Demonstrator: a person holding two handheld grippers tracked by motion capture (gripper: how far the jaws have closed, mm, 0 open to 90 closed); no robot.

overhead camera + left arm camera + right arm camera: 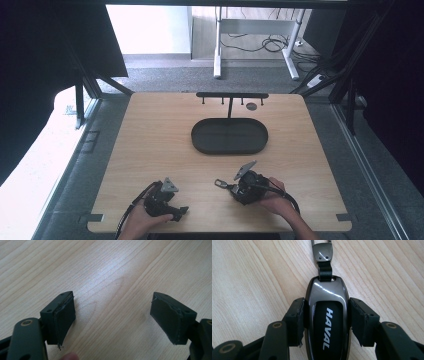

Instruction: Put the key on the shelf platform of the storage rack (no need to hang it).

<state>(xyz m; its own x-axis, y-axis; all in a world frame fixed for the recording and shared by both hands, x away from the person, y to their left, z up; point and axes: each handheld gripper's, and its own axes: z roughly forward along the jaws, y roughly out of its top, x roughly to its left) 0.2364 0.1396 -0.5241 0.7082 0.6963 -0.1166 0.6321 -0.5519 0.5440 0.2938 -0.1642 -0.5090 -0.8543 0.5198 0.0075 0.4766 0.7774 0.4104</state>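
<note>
From above, my right tongs (231,186) hold the car key (224,184) near the front edge of the surface (150,140), my left tongs (181,212) beside the front-left corner. Along my left tongs (112,315), the jaws stand wide apart over bare wood. Along my right tongs (325,320), both jaws clamp the key (327,315), marked HAVAL.

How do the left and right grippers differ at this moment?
The left gripper has its jaws spread wide with bare table between them; the right gripper is shut on a dark car key fob. In the high view the left gripper sits nearer the table edge than the right gripper. Both are hand-held, low over the wood.
</note>
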